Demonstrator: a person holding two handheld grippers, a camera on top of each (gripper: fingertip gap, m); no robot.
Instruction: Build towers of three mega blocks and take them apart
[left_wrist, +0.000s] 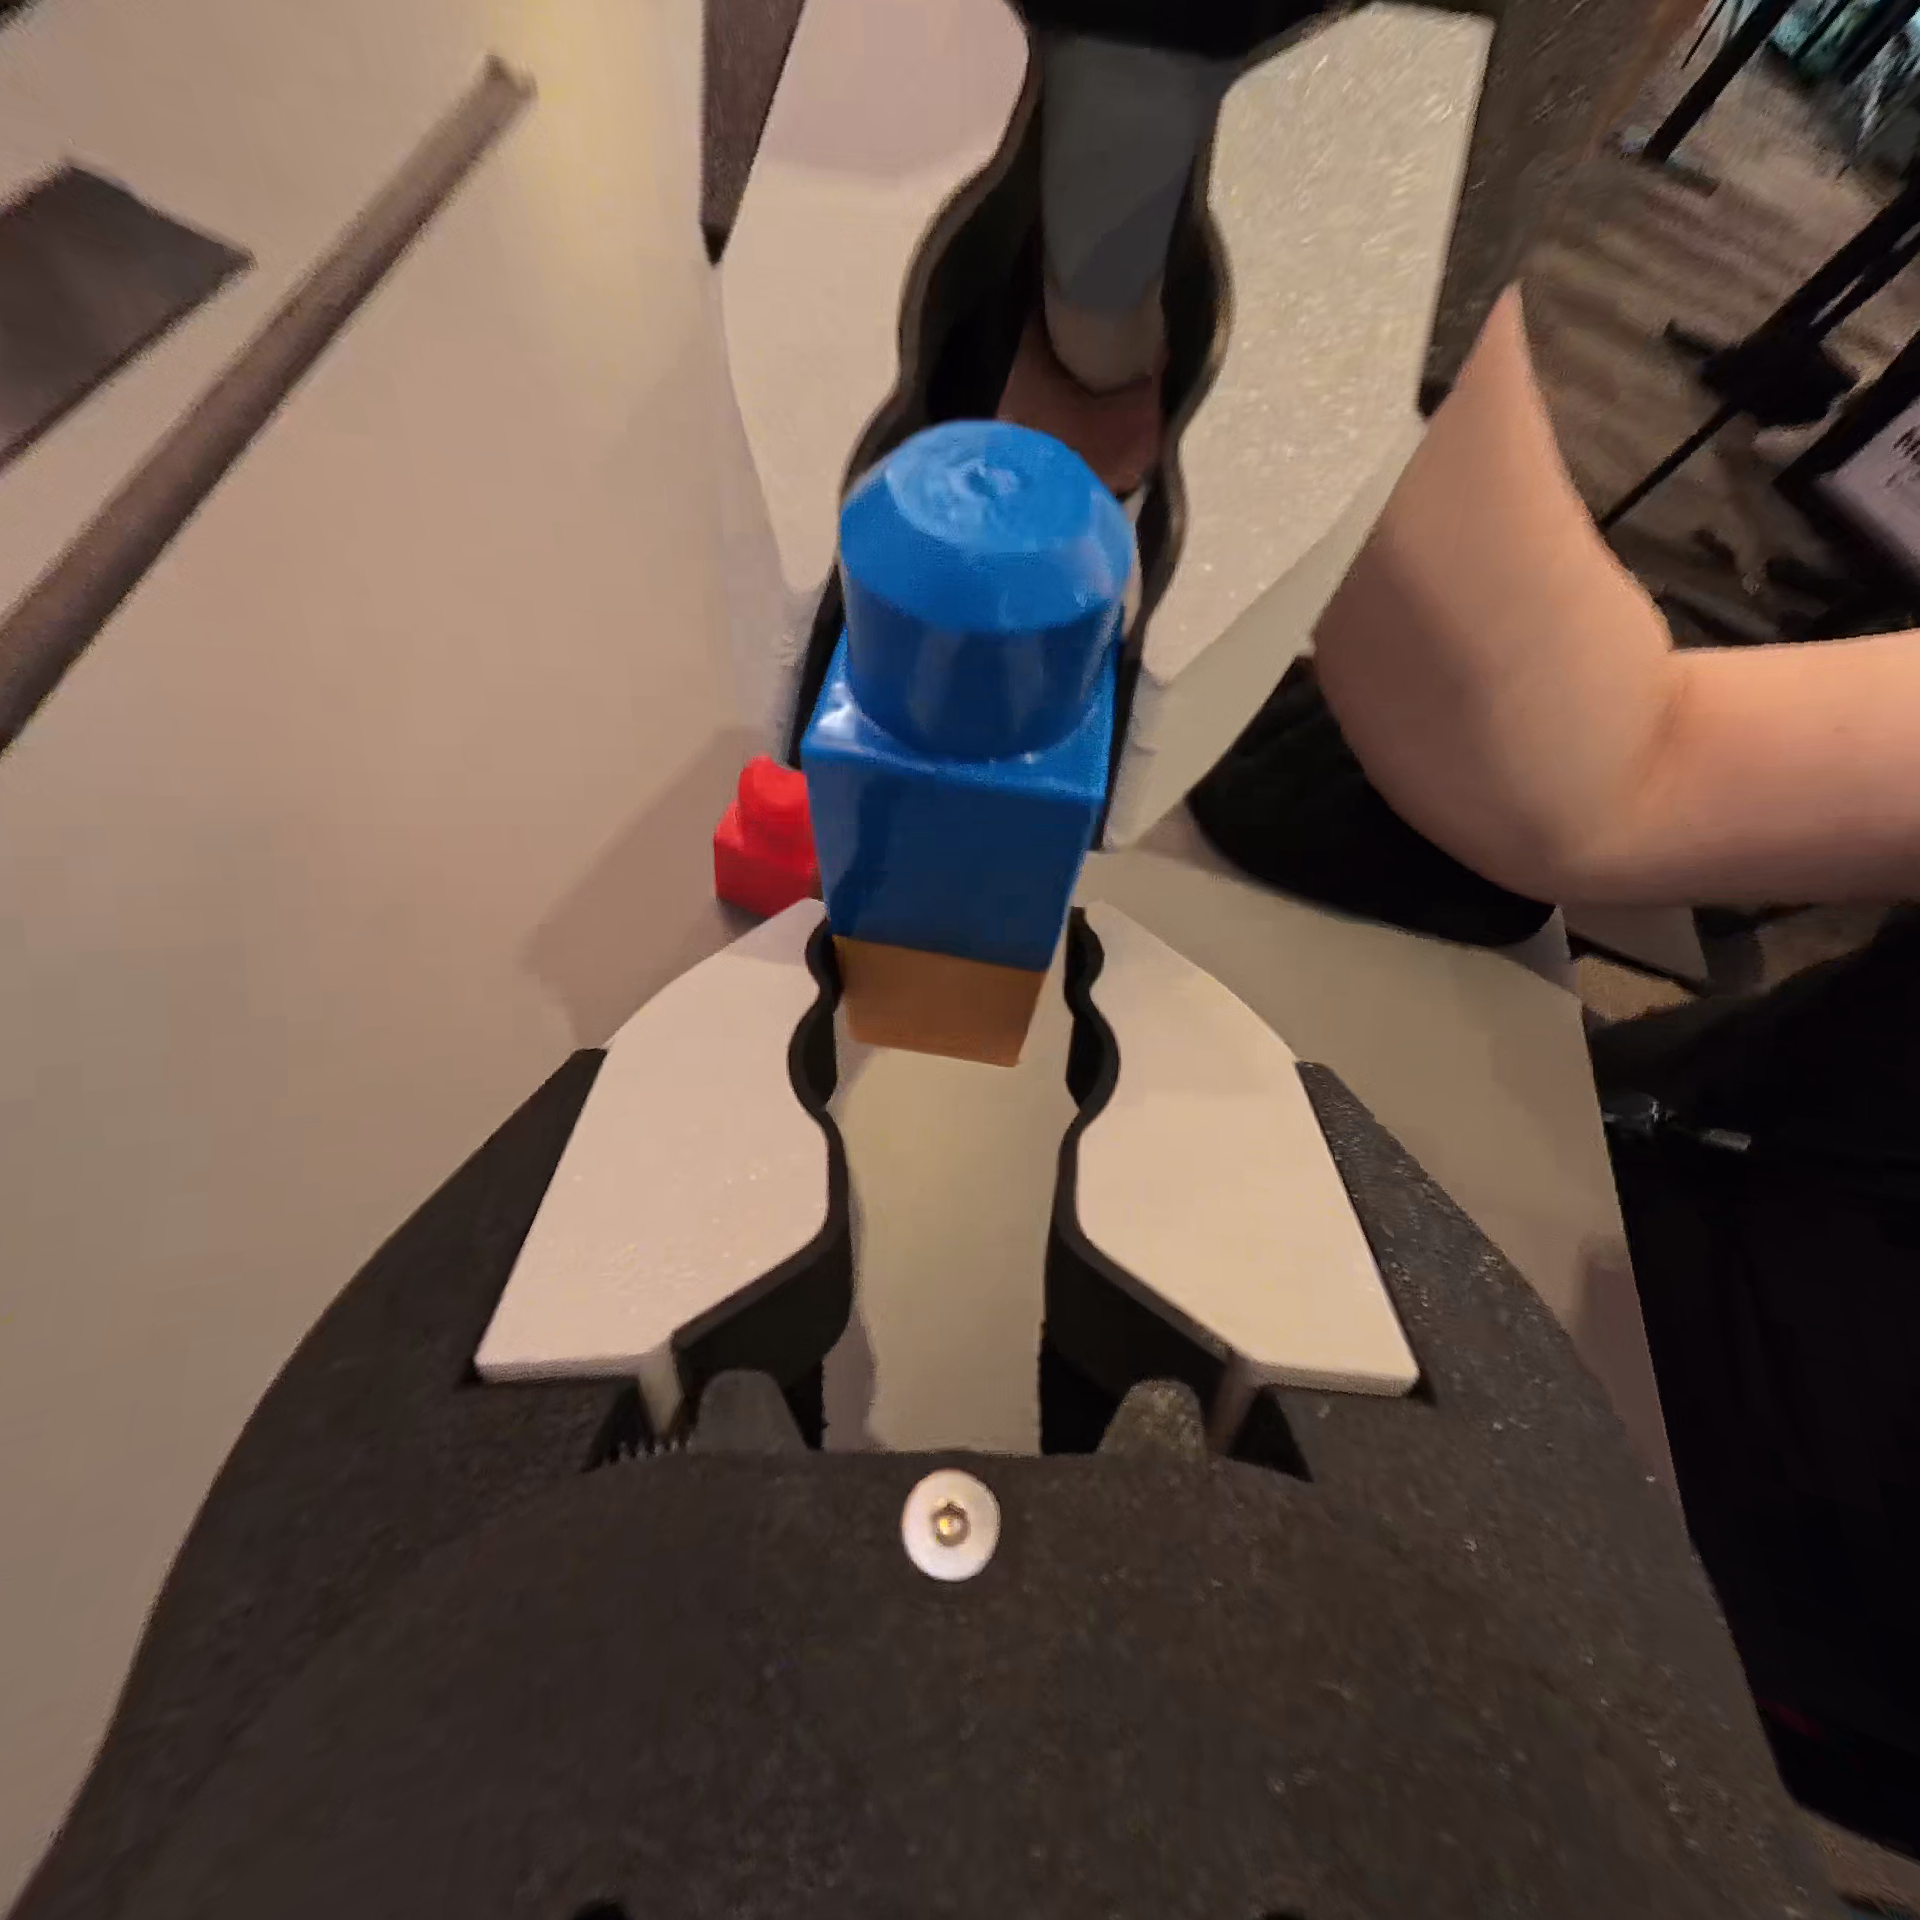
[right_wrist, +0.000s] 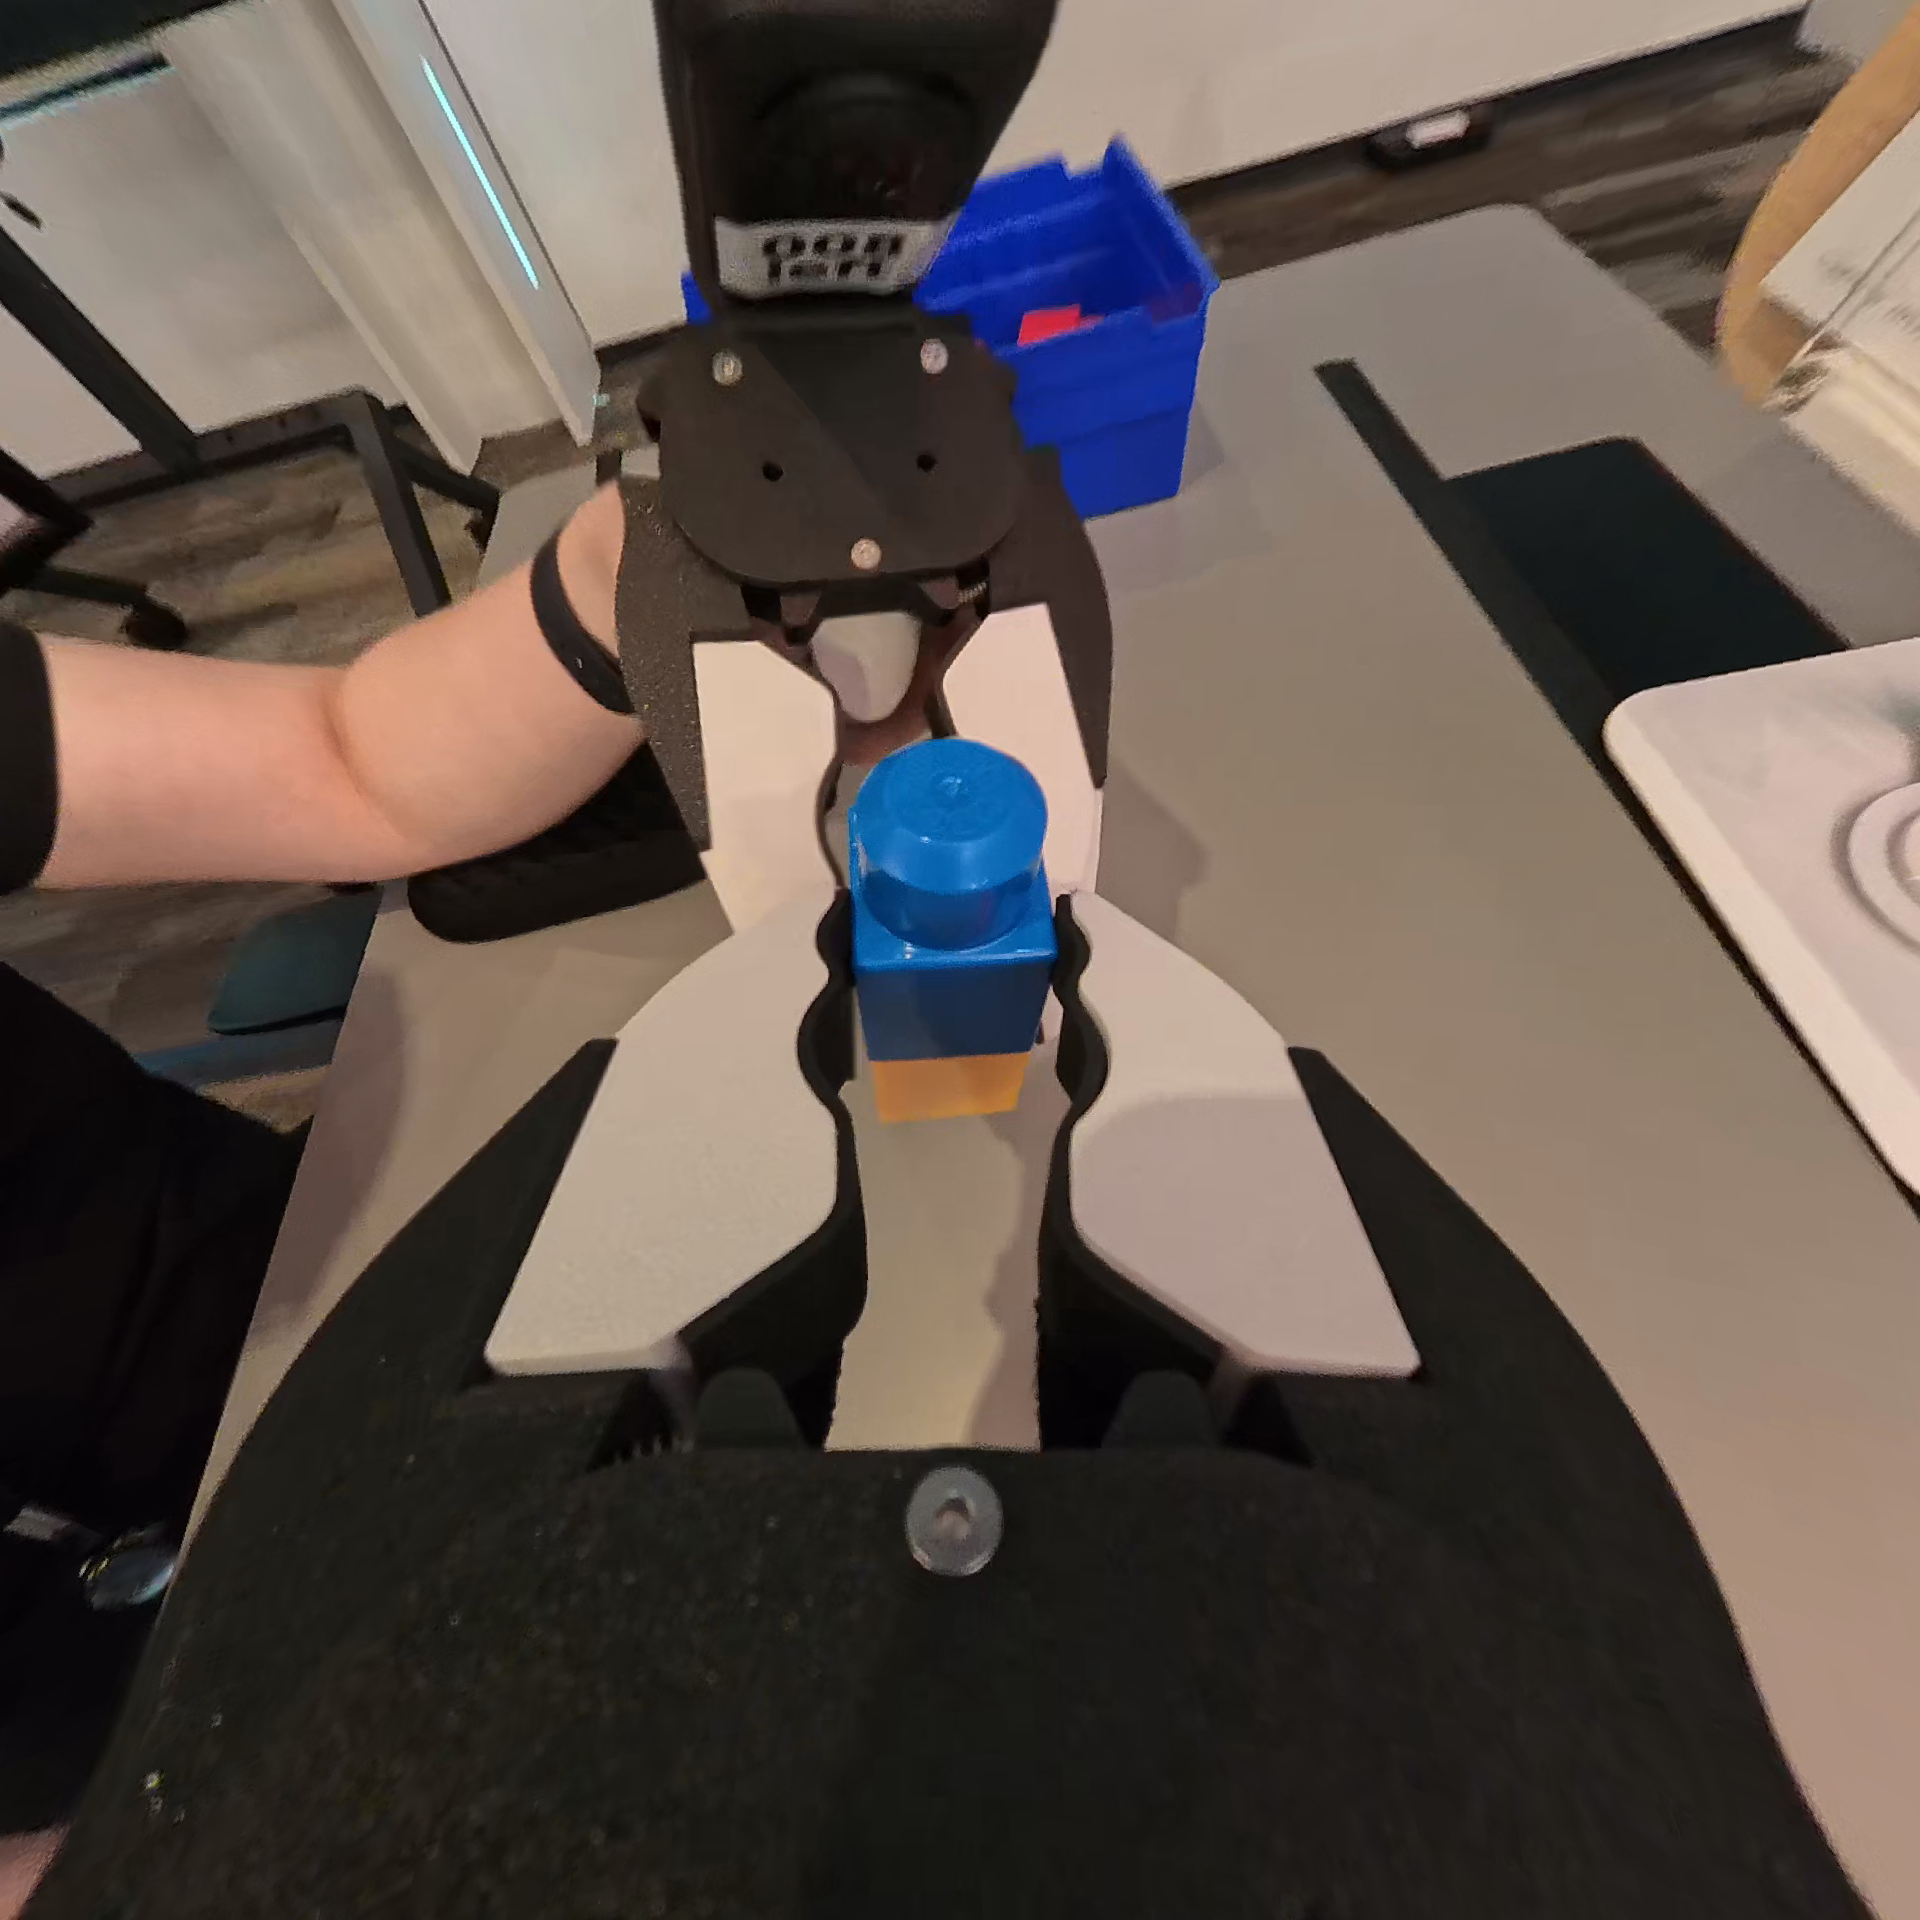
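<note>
Blue block (left_wrist: 951, 831) sat stacked on orange block (left_wrist: 935, 1013) on the tabletop (right_wrist: 1351, 831). Left claw (left_wrist: 948, 982) gripped the orange block; right claw (right_wrist: 948, 987) gripped the blue one. Red block (left_wrist: 764, 836) lay just behind; blue bin (right_wrist: 1091, 343) farther back.

1. I see a blue block (left_wrist: 951, 821) on an orange block (left_wrist: 935, 1013).
2. A red block (left_wrist: 758, 836) sits behind.
3. My grippers' fingers (right_wrist: 707, 1143) are white over black bodies (speckled texture).
4. The bin (right_wrist: 1101, 343) is blue; the table (right_wrist: 1351, 831) is grey.
</note>
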